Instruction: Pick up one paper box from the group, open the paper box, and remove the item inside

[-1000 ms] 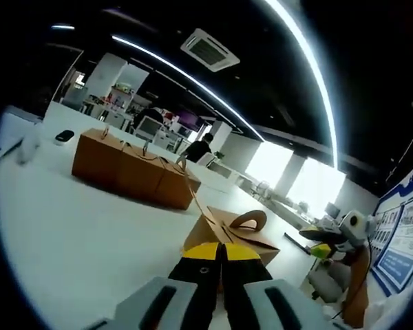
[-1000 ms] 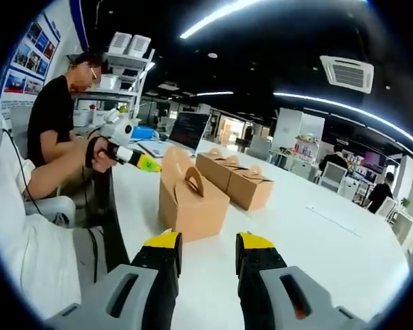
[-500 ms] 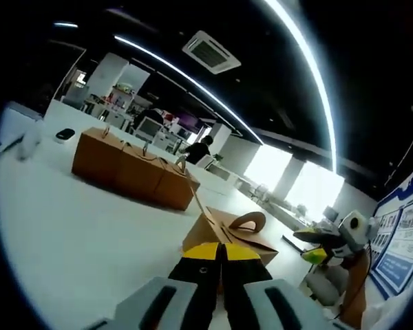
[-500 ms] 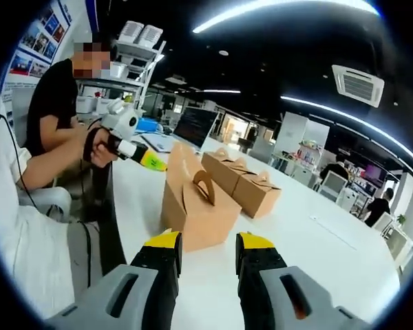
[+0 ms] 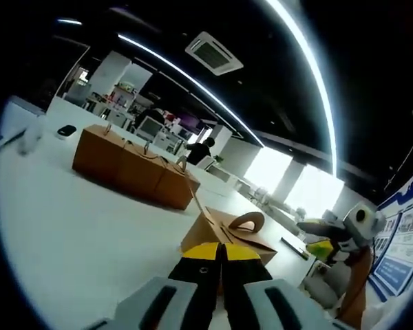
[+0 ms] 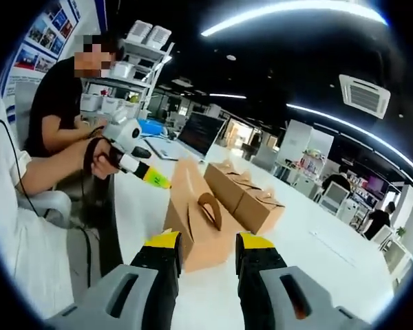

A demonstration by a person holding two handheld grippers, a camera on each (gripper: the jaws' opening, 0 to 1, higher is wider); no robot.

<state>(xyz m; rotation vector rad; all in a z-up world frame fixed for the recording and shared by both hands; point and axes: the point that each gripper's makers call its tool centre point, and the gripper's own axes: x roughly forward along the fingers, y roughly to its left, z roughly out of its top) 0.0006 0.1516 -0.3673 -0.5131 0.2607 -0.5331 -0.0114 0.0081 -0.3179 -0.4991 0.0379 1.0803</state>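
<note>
1. The paper box (image 5: 228, 232), brown with a curved cut-out handle, sits in the left gripper view on the white table (image 5: 76, 227), directly ahead of the left gripper (image 5: 221, 251) and touching its yellow tips.
2. The left gripper's two jaws are pressed together; a thin flap of the paper box rises from between the tips, so the jaws appear clenched on that flap.
3. Nothing of the box's contents can be seen; its top panels hide the inside.
4. Farther ahead and to the left of the left gripper stands a row of boxes (image 5: 134, 168), three brown ones set side by side and touching, each with its handle up.
5. To the right of the left gripper, off the table's edge, the right gripper (image 5: 325, 249) comes into the picture with its green-yellow tip; its jaws cannot be read from here.
6. In the right gripper view the paper box (image 6: 198, 223) stands just ahead of the right gripper (image 6: 209, 241), between and beyond its yellow tips, and tilted.
7. The right gripper's jaws are parted with a clear gap and grasp nothing.
8. The left gripper (image 6: 151, 179) reaches in from the left and meets the box's upper edge.
9. Behind the paper box lies the row of boxes (image 6: 244, 196); two can be counted here, lids closed.
</note>
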